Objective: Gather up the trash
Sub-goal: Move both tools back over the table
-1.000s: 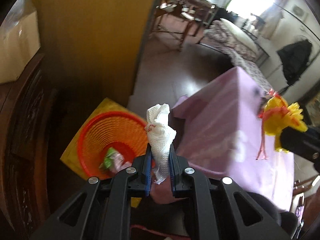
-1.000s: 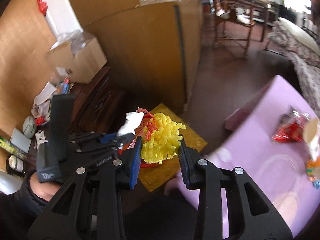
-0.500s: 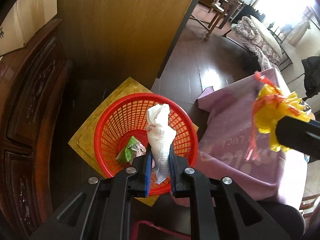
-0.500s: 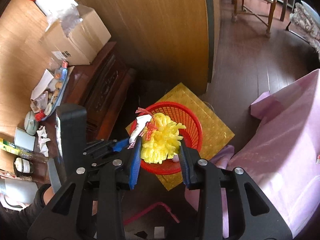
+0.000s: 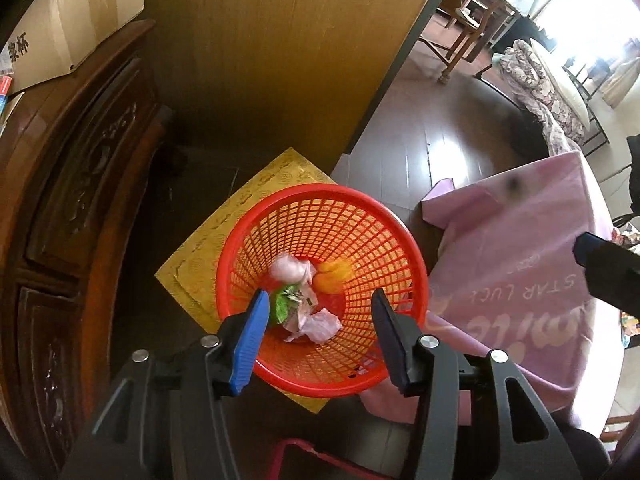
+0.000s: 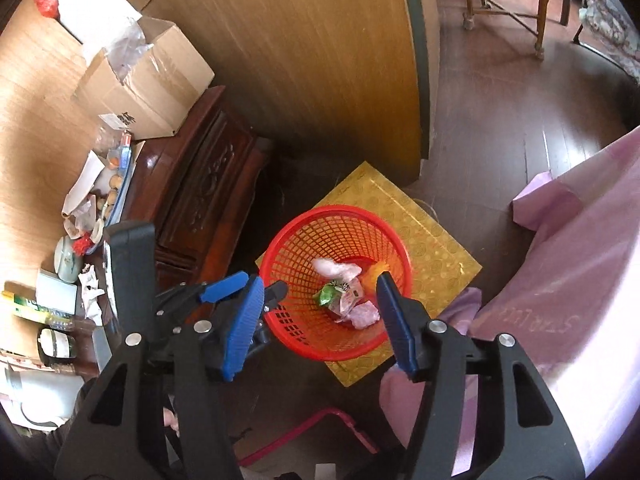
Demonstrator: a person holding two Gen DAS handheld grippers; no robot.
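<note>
trash that i was carrying a second ago now lies in the red basket (image 5: pixel 362 216): the white tissue wad (image 5: pixel 289 269) has left my left gripper (image 5: pixel 318 312), and the yellow pom-pom (image 5: pixel 331 276) has left my right gripper (image 6: pixel 320 294). both pairs of jaws have just been opening and stand apart with nothing between them, poised over the basket's mouth. the two pieces look blurred, perhaps not settled. beneath them sit a green wrapper (image 5: pixel 285 303) and another crumpled tissue (image 5: pixel 320 326). the basket rests on a gold mat (image 5: pixel 208 264), between the carved wooden cabinet (image 5: pixel 76 208) and the table's pink cloth (image 5: pixel 520 264).
</note>
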